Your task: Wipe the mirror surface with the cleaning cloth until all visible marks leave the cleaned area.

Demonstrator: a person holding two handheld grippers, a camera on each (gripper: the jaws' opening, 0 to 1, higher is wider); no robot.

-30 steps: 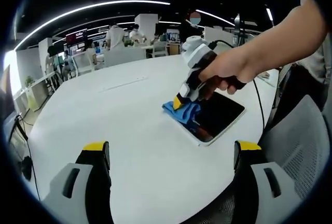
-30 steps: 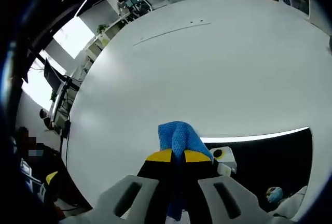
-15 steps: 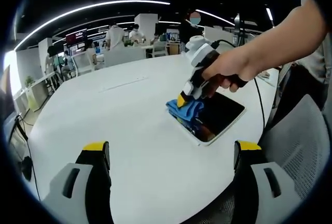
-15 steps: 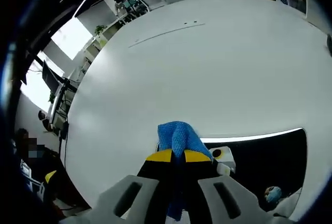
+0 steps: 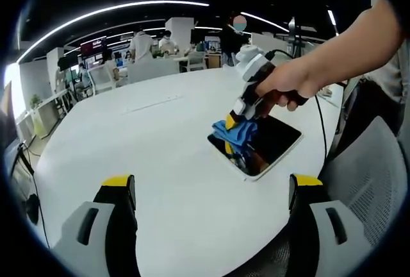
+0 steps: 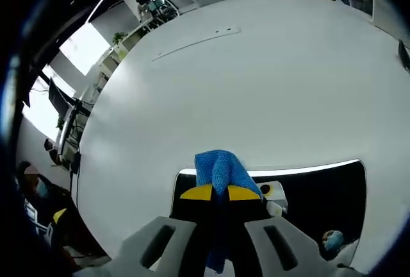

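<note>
A dark rectangular mirror (image 5: 266, 145) with a white edge lies flat on the white round table (image 5: 147, 136). In the left gripper view a person's hand holds the right gripper (image 5: 233, 122), which presses a blue cleaning cloth (image 5: 232, 133) onto the mirror's left part. My left gripper (image 5: 211, 190) stands open over the near table edge, well short of the mirror. In the right gripper view the right gripper (image 6: 214, 193) is shut on the blue cloth (image 6: 220, 168), with the mirror (image 6: 320, 190) dark beneath and to its right.
A grey mesh chair (image 5: 371, 187) stands at the table's right side. A cable (image 5: 318, 123) runs from the right gripper past the mirror. Office desks, chairs and people (image 5: 141, 43) fill the background. A thin seam (image 6: 192, 43) crosses the table top.
The right gripper has slid the cloth from the mirror's left edge further onto the glass, toward the right. My left gripper has stayed still.
</note>
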